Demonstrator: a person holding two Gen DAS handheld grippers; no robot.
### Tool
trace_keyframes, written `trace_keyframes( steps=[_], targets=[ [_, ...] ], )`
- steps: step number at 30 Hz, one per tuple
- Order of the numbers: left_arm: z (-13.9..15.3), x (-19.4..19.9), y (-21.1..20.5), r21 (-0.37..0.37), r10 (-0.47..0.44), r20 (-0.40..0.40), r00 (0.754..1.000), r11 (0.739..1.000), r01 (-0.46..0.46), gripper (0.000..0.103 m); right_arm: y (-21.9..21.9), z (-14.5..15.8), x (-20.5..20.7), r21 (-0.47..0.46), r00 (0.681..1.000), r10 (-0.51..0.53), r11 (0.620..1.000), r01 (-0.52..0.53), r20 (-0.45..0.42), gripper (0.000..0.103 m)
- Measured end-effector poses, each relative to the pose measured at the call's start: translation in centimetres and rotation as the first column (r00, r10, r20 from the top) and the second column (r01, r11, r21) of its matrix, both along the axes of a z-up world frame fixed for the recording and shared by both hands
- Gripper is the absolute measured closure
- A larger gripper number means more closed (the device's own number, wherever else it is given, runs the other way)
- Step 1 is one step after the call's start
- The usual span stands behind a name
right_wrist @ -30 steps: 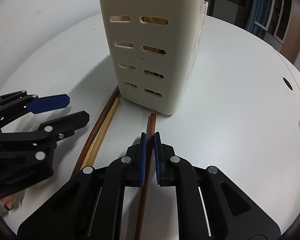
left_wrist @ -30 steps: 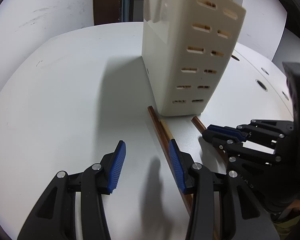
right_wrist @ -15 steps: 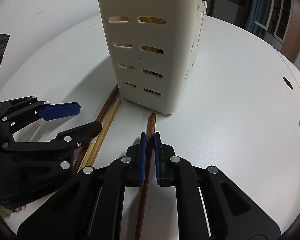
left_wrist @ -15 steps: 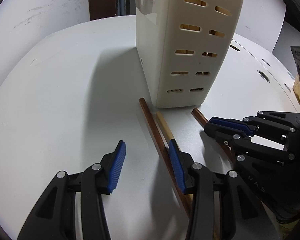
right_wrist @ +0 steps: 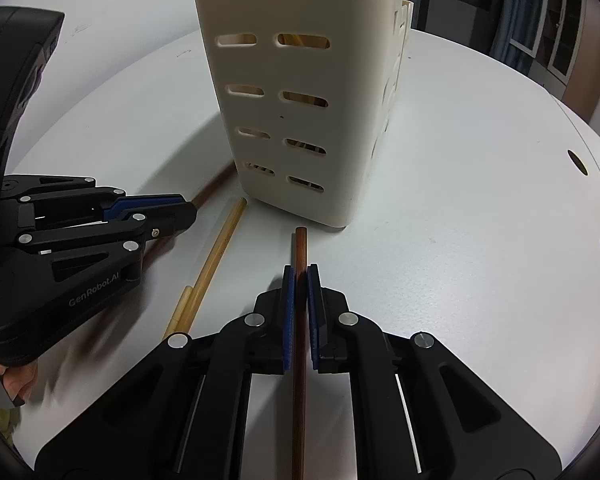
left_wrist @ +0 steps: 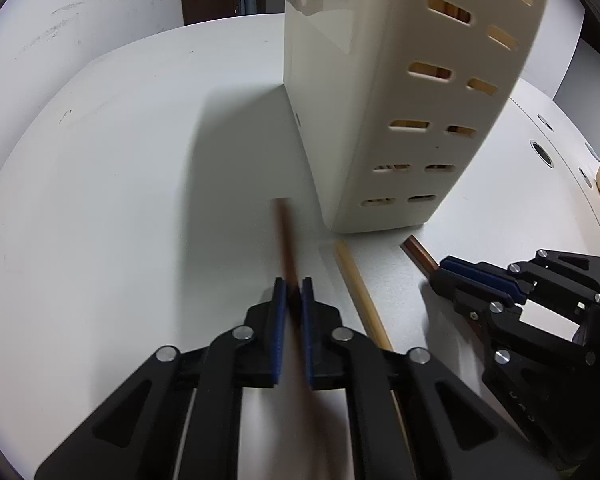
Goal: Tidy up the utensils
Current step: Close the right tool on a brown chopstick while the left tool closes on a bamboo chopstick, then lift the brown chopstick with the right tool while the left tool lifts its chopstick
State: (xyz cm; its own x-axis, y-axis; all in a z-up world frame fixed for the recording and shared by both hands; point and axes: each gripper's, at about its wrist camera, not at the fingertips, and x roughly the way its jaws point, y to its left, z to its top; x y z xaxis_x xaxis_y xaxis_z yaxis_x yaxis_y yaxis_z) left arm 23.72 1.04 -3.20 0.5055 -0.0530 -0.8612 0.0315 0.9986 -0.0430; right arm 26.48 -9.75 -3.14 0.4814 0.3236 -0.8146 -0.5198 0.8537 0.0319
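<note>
Three chopsticks lie outside the cream slotted utensil holder [right_wrist: 300, 92] on the white round table [right_wrist: 480, 184]: two dark brown, one pale bamboo. The left gripper [left_wrist: 294, 300] is clamped on one dark chopstick [left_wrist: 286, 240], blurred. The right gripper [right_wrist: 300, 280] pinches the other dark chopstick [right_wrist: 300, 248], its tip near the holder's base. The bamboo chopstick [right_wrist: 216, 252] lies between them.

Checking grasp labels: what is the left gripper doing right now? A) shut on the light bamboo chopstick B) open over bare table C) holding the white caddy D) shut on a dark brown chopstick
D: the left gripper has its blue pads closed on the dark brown chopstick; the light chopstick lies free beside it.
</note>
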Motion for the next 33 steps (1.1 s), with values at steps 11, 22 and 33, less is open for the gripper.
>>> trace_keyframes(
  steps=[11, 22, 33],
  targets=[
    [1.7, -1.8, 2.4, -0.059, 0.034, 0.067, 0.997, 0.998, -0.030, 0.096, -0.3, 2.3, -1.7, 0.045, 0.999, 0.016, 0.999, -0.018, 0.052, 0.097],
    [7.0, -5.6, 5.2, -0.163, 0.117, 0.300, 0.947, 0.984, -0.070, 0.096, -1.0, 6.1, -4.1, 0.133, 0.989, 0.007, 0.991, -0.027, 0.150, 0.097],
    [10.6, -7.8, 5.4, -0.202, 0.165, 0.438, 0.884, 0.976, -0.082, 0.097, -3.2, 10.3, -6.0, 0.207, 0.968, 0.000, 0.977, -0.054, 0.252, 0.097]
  ],
)
